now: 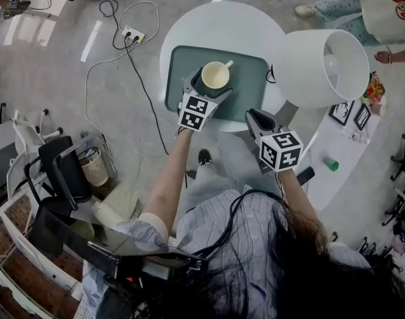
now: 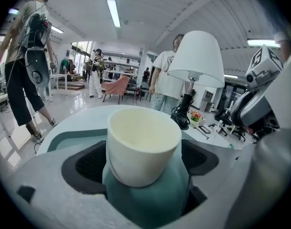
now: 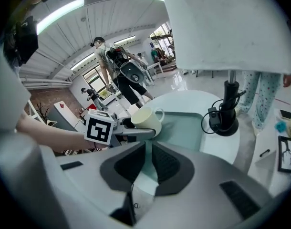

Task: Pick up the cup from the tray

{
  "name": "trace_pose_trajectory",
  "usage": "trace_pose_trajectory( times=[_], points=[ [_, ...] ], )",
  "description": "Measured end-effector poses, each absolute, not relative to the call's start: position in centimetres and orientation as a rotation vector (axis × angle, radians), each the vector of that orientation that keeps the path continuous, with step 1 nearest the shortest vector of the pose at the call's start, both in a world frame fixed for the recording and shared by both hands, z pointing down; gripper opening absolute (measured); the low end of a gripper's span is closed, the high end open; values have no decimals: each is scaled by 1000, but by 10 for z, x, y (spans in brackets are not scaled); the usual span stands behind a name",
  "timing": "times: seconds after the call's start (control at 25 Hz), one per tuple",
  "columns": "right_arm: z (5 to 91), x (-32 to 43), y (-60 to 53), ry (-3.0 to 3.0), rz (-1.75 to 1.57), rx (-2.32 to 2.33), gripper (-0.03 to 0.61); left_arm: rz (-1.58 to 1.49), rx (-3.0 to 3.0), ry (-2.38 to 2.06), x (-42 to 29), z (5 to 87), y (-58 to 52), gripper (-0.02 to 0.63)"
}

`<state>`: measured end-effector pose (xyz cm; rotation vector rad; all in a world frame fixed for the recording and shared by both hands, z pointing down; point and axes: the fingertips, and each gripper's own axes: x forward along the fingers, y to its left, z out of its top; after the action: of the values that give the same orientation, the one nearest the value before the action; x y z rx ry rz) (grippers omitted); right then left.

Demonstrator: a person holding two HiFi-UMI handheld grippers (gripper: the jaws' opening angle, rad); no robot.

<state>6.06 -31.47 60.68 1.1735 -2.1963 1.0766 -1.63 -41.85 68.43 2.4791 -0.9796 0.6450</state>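
A cream cup [image 1: 215,76] with a handle stands upright on the green tray [image 1: 182,62] on the round white table [image 1: 255,25]. My left gripper [image 1: 207,90] reaches over the tray's near edge, its jaws spread wide on either side of the cup. In the left gripper view the cup [image 2: 143,144] fills the space between the dark pads [image 2: 86,163], with a small gap on each side. My right gripper [image 1: 255,117] hovers at the table's near right edge, jaws together and empty. In the right gripper view the cup [image 3: 146,119] and tray [image 3: 183,128] lie ahead of it.
A tall lamp with a white shade [image 1: 322,68] stands on the table right of the tray, its black base [image 3: 226,118] and cord beside the tray. A power strip with cables [image 1: 133,35] lies on the floor. A low white counter [image 1: 342,145] holds small items. People stand around.
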Motion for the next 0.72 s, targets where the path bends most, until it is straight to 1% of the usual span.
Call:
trace_pose_trajectory(
  times=[0.36,0.52,0.72],
  points=[
    [613,71,-311,-2153,1103,1247,58,614,2537,-1091,-14,690,-443,479],
    [617,76,-303,-2127,1120,1258,58,697,2534,-1077,-8,706,-440,477],
    [619,81,-300,-2110,1125,1273,58,736,2548,-1060,-5,705,-438,462]
  ],
)
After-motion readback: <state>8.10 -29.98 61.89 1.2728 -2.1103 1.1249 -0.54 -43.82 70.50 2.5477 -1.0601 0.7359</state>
